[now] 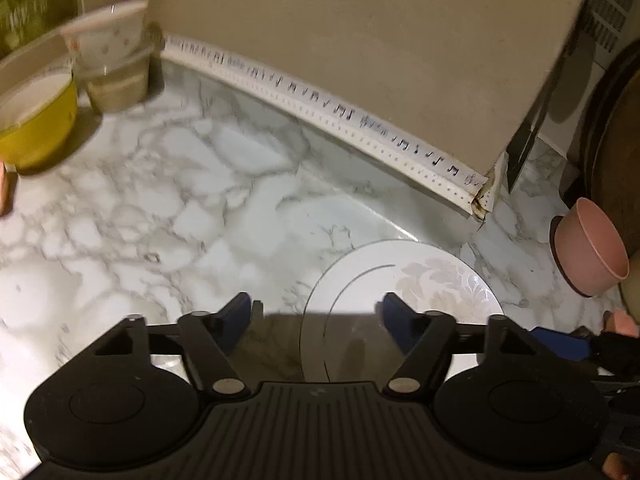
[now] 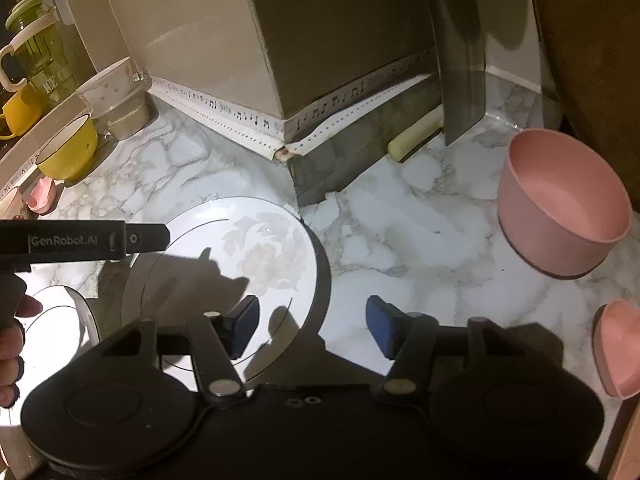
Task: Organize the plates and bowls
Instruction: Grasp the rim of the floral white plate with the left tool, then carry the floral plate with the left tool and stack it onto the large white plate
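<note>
**Both grippers over the floral plate, nothing gripped**

Nearest, L gripper (image 1: 316,312): jaws apart, blue pads clear of everything. The white floral plate (image 1: 404,280) lies flat on the marble counter (image 1: 160,208), its left rim between the pads in L wrist view, but no pad presses it. Can't tell if pads are above the rim or level w/ it.

R gripper (image 2: 314,328): jaws apart too, nothing clamped. Its left pad sits over the plate's right part in R wrist view; right pad is over bare marble. A 2nd white plate (image 2: 52,320) w/ thin dark ring lies just left of the floral one, partly under the L gripper body, which crosses the frame at left w/ a person's fingers (image 2: 12,344) by it.

Right side: pink heart-shaped dish (image 2: 618,348) at the edge, then a pink bowl (image 2: 560,204) upright on the counter, well apart from the plate.

Far left: yellow bowl (image 2: 70,152), beyond it a white patterned bowl (image 2: 112,84) stacked on a clear container (image 2: 128,118). Small pink dish (image 2: 40,196) near the yellow bowl. Farthest: green jug (image 2: 40,52) and yellow mug (image 2: 20,112). Beige wall (image 1: 360,40) w/ music-note trim strip (image 1: 320,108) behind.
</note>
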`<state>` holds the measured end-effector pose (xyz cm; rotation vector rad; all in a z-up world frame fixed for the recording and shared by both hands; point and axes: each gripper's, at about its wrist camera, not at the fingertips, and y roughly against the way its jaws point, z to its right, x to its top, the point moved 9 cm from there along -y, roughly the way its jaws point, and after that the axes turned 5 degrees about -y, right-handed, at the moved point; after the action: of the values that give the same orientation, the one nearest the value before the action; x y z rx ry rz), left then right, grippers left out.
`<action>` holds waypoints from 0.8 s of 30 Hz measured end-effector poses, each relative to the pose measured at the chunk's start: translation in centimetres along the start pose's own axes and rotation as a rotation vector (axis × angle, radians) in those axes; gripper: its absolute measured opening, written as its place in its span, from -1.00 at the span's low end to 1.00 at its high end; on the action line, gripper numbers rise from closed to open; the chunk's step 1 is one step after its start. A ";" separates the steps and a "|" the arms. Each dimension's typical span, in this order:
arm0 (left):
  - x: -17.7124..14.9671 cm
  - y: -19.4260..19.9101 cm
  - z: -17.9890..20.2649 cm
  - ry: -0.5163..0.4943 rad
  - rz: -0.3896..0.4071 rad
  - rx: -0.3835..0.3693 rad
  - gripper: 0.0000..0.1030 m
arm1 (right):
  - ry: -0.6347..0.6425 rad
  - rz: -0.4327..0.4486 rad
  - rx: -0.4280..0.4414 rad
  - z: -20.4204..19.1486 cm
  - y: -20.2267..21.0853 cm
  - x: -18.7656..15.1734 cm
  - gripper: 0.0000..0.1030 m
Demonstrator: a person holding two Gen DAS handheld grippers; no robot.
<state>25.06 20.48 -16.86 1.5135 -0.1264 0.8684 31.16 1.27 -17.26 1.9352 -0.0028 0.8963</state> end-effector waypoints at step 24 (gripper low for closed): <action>-0.9 -1.0 -1.0 0.108 -0.062 -0.082 -0.71 | -0.135 -0.046 0.099 0.3 -1.0 -0.3 -0.76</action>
<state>24.53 21.16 -18.27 1.3844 -0.0353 0.8827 31.47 1.42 -18.25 2.0762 0.0064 0.7467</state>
